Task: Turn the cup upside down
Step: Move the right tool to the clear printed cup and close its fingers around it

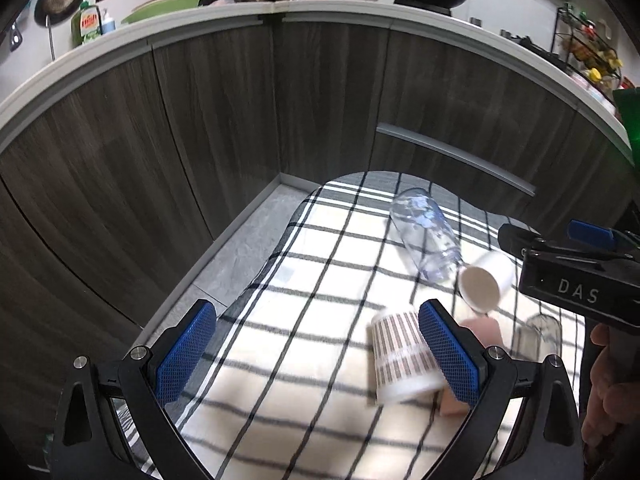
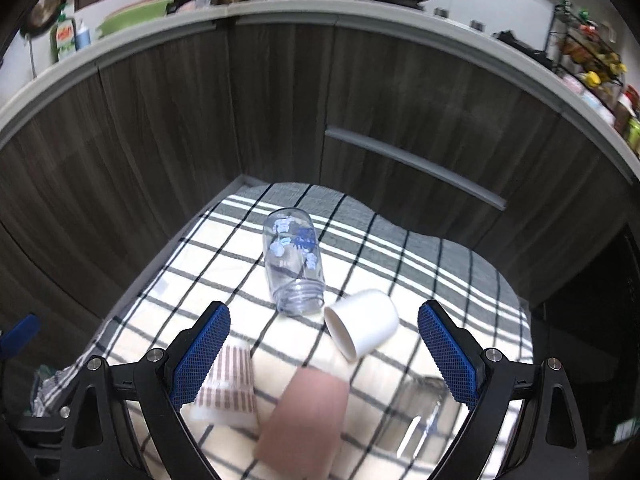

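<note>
Several cups lie or stand on a checked cloth (image 1: 304,300) (image 2: 224,264). A white cup (image 1: 486,280) (image 2: 362,326) lies on its side, mouth toward me. A clear glass with blue print (image 1: 426,236) (image 2: 294,260) lies on its side beyond it. A striped cup (image 1: 402,356) (image 2: 230,388) stands upside down. A pink-brown cup (image 2: 304,416) (image 1: 480,330) stands near me. A clear glass (image 2: 416,412) (image 1: 538,338) stands at the right. My left gripper (image 1: 316,356) is open and empty, its right finger beside the striped cup. My right gripper (image 2: 324,356) (image 1: 576,276) is open and empty above the pink-brown cup.
Dark wood cabinet doors (image 1: 200,120) with a grey handle (image 1: 456,158) curve behind the cloth. A grey floor strip (image 1: 240,248) runs left of the cloth. The worktop (image 1: 280,6) above holds pans, a green basin and a soap bottle (image 1: 86,24).
</note>
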`<state>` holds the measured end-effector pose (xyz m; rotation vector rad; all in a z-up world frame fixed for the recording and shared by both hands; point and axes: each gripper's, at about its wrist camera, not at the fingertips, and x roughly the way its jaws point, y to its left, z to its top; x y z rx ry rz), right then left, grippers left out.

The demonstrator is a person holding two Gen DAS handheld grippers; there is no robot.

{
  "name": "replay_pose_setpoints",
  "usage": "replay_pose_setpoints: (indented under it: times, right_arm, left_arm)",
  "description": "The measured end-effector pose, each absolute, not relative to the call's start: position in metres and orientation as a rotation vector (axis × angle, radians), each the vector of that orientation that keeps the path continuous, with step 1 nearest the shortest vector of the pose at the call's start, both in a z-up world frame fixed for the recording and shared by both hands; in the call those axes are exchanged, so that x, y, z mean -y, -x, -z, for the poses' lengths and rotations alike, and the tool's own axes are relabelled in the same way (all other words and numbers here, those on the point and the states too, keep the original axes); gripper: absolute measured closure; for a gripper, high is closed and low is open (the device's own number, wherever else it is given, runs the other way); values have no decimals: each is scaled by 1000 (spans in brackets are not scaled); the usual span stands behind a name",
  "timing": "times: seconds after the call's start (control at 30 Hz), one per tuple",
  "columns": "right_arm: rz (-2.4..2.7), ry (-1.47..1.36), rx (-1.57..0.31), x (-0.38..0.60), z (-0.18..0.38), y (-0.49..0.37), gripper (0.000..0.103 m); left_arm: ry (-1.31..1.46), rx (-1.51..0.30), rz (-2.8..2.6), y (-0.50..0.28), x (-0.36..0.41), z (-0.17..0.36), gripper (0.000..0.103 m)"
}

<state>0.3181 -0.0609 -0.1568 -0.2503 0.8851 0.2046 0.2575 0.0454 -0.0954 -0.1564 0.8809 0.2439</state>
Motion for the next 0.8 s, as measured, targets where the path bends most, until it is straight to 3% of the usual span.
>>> replay_pose_setpoints:
  times: [0.8]
  right_arm:
    - [-290,403,-1156,2,262,-461,8]
  left_arm:
    - [228,-986,-294,-351,-79,166,0]
